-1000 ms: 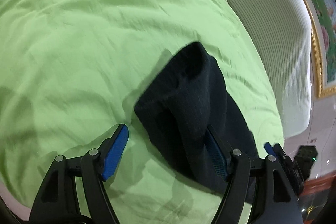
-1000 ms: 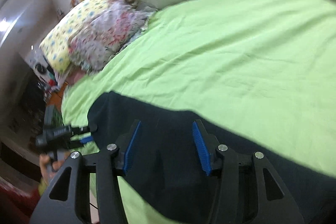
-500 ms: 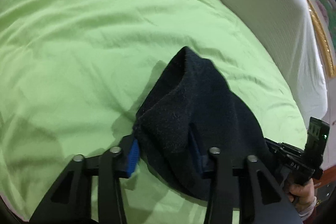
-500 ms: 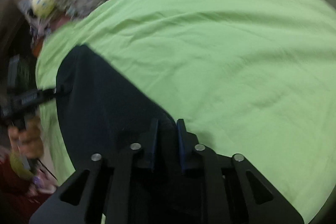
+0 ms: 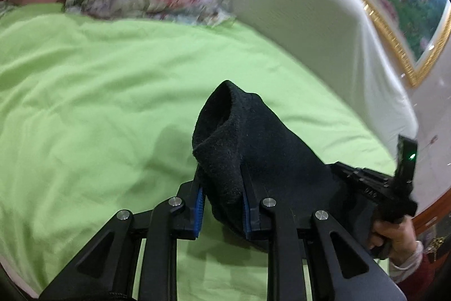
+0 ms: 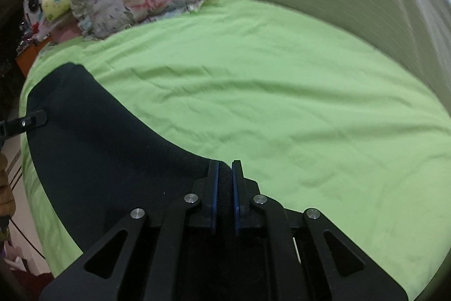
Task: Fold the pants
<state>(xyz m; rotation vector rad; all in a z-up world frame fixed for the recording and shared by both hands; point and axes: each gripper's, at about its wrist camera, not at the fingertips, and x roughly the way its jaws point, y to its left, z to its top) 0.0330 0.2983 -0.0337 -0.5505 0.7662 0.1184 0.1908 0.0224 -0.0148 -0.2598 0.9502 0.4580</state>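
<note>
The left gripper (image 5: 221,209) pinches a bunched end of the soft, fuzzy black pants (image 5: 253,148) and the right gripper (image 6: 224,196) pinches another edge, likely so both can lift them over the smooth green bed (image 6: 267,92) for folding.

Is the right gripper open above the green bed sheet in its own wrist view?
No, the right gripper is shut on a fold of the black fleece pants, its blue pads pressing the cloth.
</note>
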